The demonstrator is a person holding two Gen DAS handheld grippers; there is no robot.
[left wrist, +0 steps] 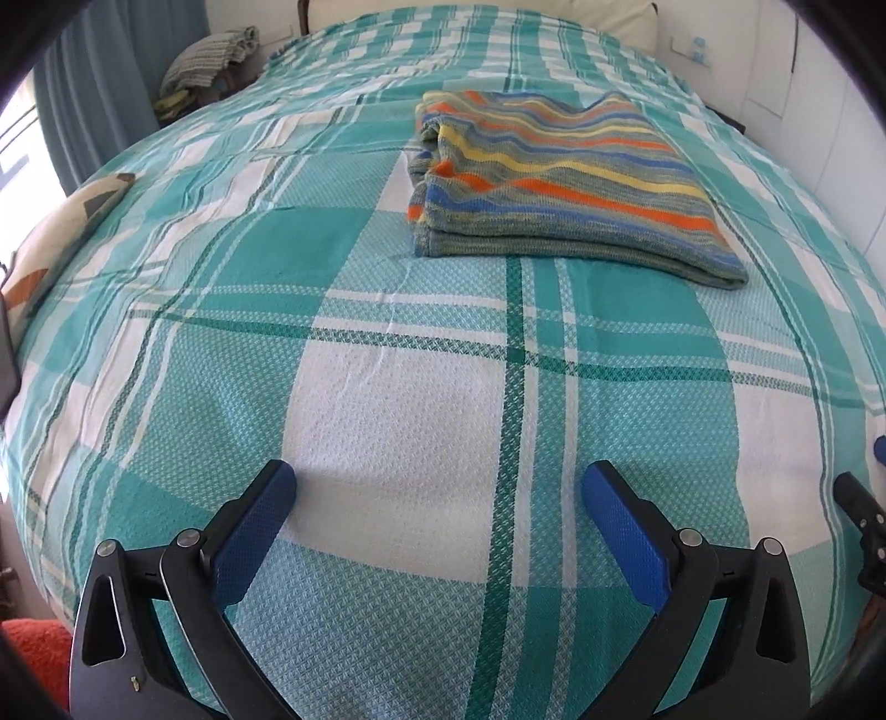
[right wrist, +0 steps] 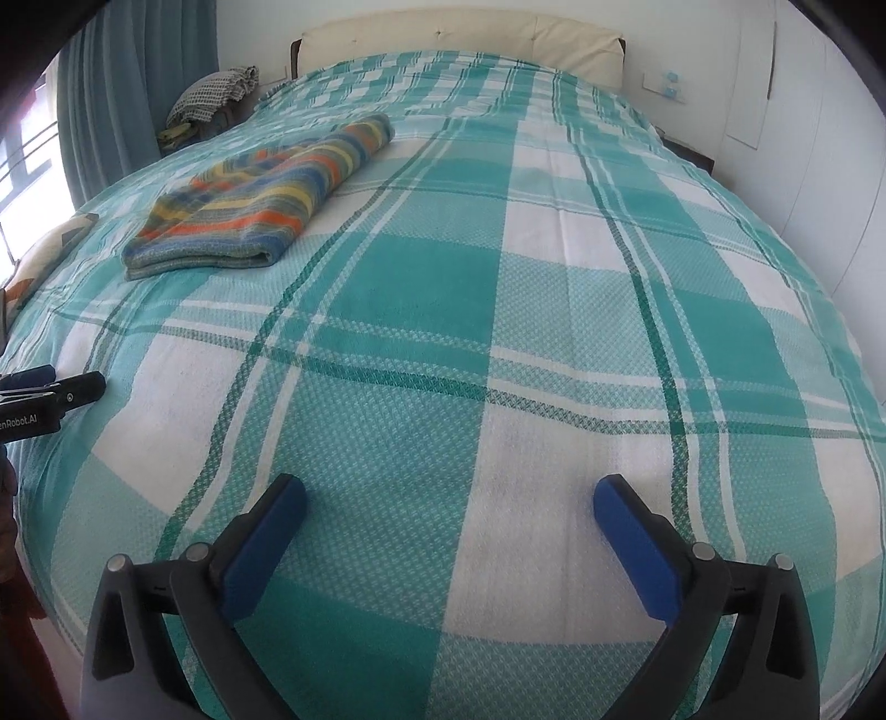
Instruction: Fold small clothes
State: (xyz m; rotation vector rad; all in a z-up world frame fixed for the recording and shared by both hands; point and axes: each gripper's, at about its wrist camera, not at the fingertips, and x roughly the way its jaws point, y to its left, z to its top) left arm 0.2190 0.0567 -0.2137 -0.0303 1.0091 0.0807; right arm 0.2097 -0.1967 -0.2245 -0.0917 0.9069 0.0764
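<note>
The left gripper (left wrist: 437,482) hovered low over the near end of the bed, its two blue-padded fingers (left wrist: 252,531) spread wide with nothing between them but a white square of the bedspread (left wrist: 387,399). The right gripper (right wrist: 449,495) hung in the same way, jaws wide apart and empty, over a teal and white patch of the same cover. Each tool showed at the edge of the other's view: the left one as a black body at the far left of the right wrist camera, the right one as a dark piece at the far right of the left wrist camera.

Farther up the bed lay the striped garment (left wrist: 559,183), folded into a flat, roughly rectangular stack with its thick folded edge toward the grippers. Its bands ran orange, yellow, blue and grey-green. It rested on the bedspread well apart from both grippers, ahead and slightly right of the left one, and far to the left of the right one (right wrist: 260,205).

Beyond it the plaid cover ran up to a cream headboard (right wrist: 459,39). A patterned cushion (left wrist: 61,232) sat at the left edge of the bed, blue curtains (right wrist: 105,99) hung by the window, and a heap of checked cloth (right wrist: 213,94) lay beside the bed's far left corner
</note>
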